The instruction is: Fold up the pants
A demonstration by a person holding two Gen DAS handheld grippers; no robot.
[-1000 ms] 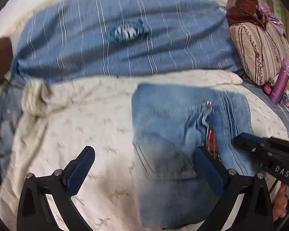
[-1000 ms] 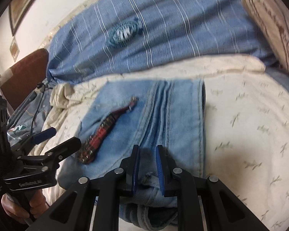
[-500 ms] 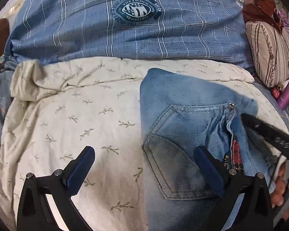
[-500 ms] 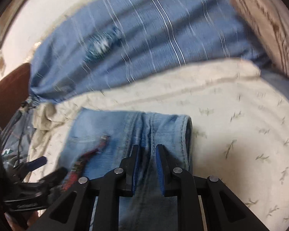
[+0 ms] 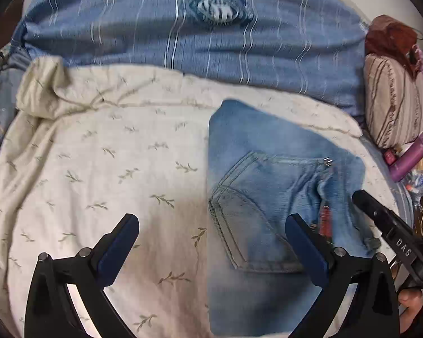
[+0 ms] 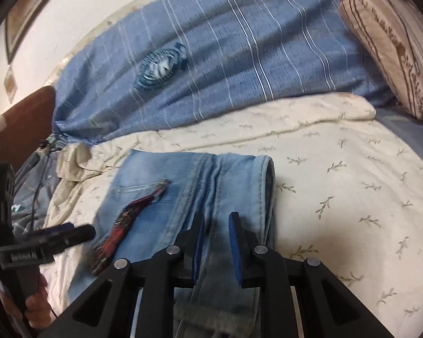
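Left gripper [image 5: 211, 242]: fingers spread wide, nothing between the blue pads; one pad hangs over the sheet, the other over the jeans' back pocket.
Right gripper [image 6: 215, 242]: black frame, ribbed blue pads drawn close, pinching a bunched ridge of the jeans' fabric.
Jeans [image 5: 270, 186]: light-blue washed denim, folded into a rough rectangle, lying flat on the bed sheet right in front of both grippers; thick stitched seams run lengthwise, a rolled hem edge on the right side in the right wrist view.
Back pocket [image 5: 251, 236]: darker, curved double stitching.
Red plaid lining [image 6: 127, 222]: a narrow strip poking out of the denim.
Bed sheet [image 5: 104, 169]: cream cotton, small leaf sprigs, rumpled at the far edge.
Blue blanket [image 6: 239, 56]: woven, thin white stripes, round crest patch, behind the sheet.
Striped pillow [image 5: 394, 101]: beige, brown bands, far right.
Purple bottle [image 5: 411, 159]: cylindrical, beside the pillow.
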